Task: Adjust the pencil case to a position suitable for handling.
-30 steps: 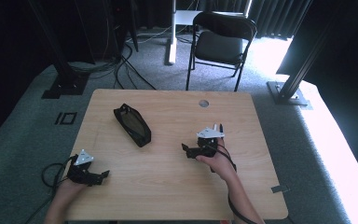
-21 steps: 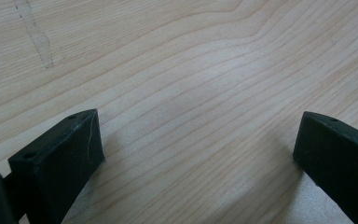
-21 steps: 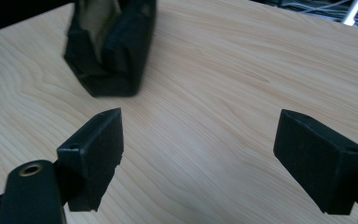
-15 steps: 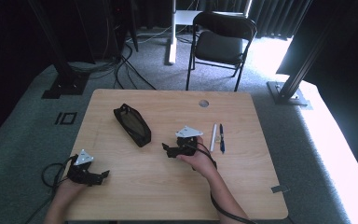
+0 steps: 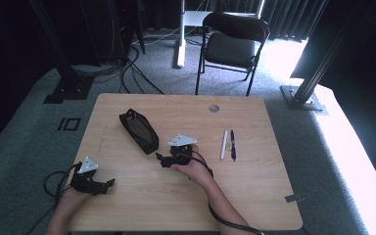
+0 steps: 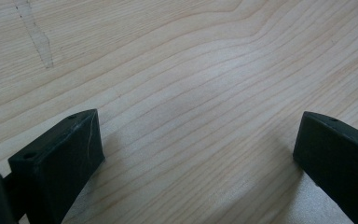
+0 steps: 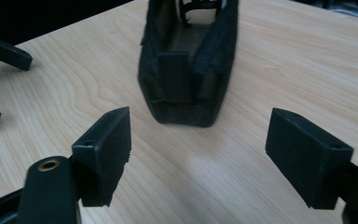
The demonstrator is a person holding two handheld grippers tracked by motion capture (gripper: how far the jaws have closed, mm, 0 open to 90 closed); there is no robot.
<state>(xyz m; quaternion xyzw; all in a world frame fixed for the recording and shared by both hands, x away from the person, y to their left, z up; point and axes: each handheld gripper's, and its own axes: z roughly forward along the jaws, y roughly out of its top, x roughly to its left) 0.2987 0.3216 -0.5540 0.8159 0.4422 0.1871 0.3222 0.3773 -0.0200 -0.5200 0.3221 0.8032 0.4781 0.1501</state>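
Overhead, in the high view, the right gripper [image 5: 162, 158] sits just beside the near end of the black pouch [image 5: 138, 130], jaws spread with nothing between them and lately narrowing; the left gripper [image 5: 104, 185] rests on the table [image 5: 254, 196] well apart from the pouch, toward the near left corner. A white pen [image 5: 223, 144] and a dark pen [image 5: 233, 145] lie side by side, well right of the pouch; nothing lies between gripper and pouch. In the left gripper view, its jaws stand wide over bare table. In the right gripper view, the pouch [image 7: 189, 60] lies straight ahead, mouth open, still short of the fingertips [image 7: 103, 144]. Probable fault: the soft fabric wall may fold or slide away under one-sided contact, since the left gripper is too far off to brace it.
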